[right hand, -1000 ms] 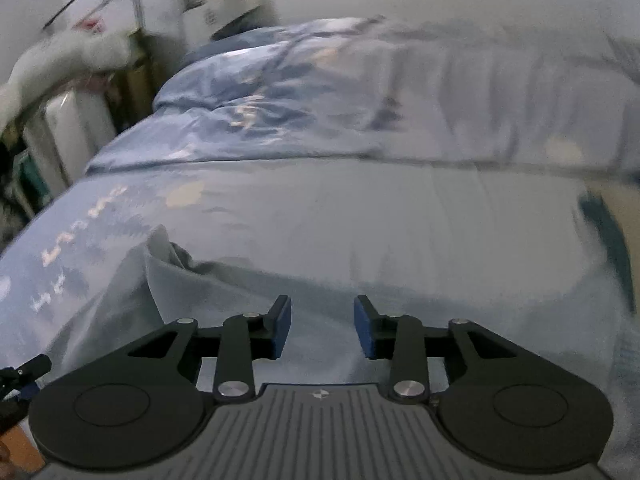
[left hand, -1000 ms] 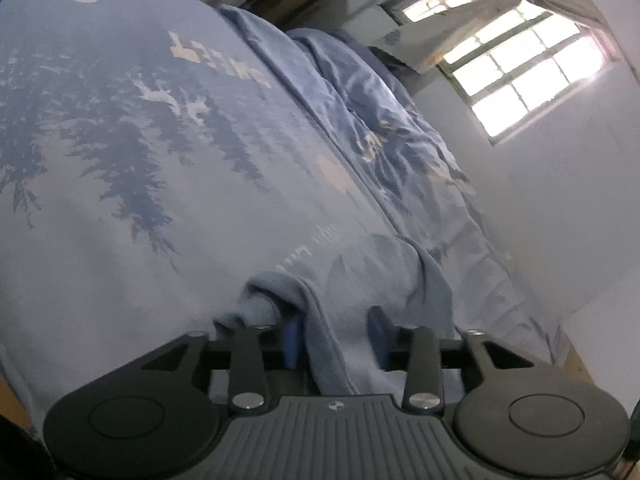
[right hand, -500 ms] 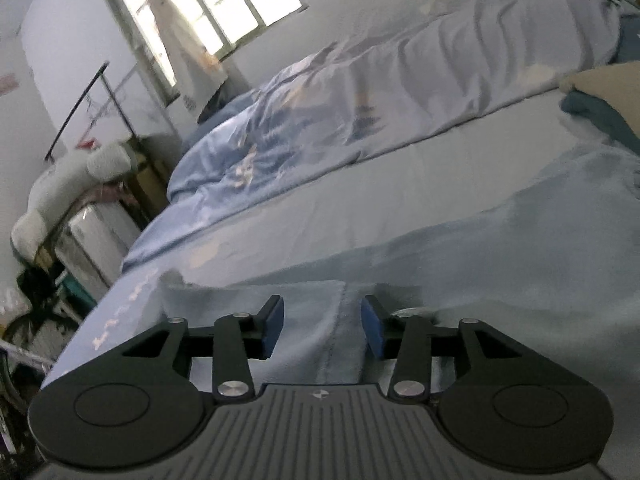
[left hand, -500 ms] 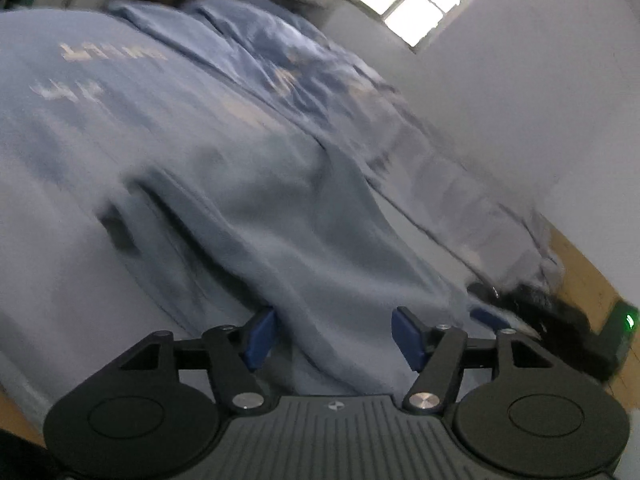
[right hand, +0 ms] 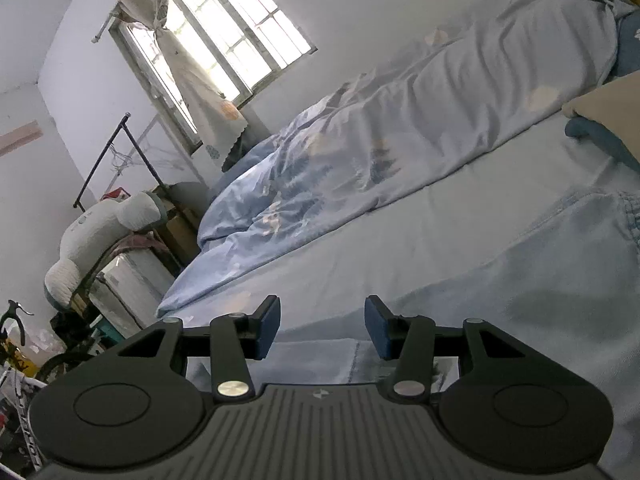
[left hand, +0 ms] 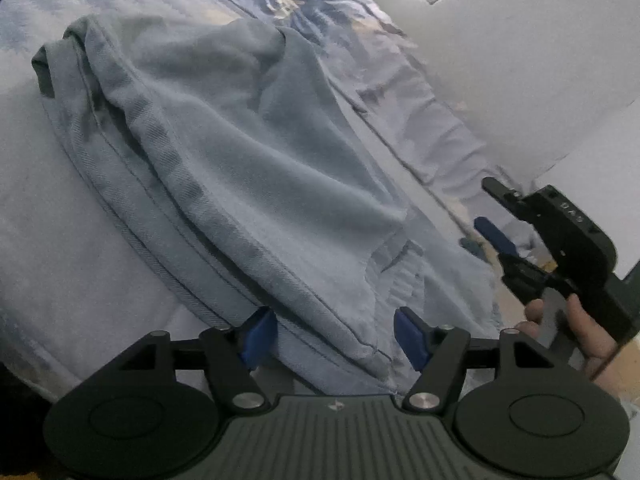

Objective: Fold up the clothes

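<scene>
Two spread tongs, left tongs (left hand: 336,334) and right tongs (right hand: 322,328), over one blue garment (left hand: 248,152).

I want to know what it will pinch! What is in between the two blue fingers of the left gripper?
In the left wrist view, the hem of the light blue garment lies between the open left gripper's blue fingers, untouched by either.

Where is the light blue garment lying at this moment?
In the left wrist view the light blue garment lies spread on the bed sheet, directly ahead of the open left gripper, with the rumpled quilt beyond it.
</scene>
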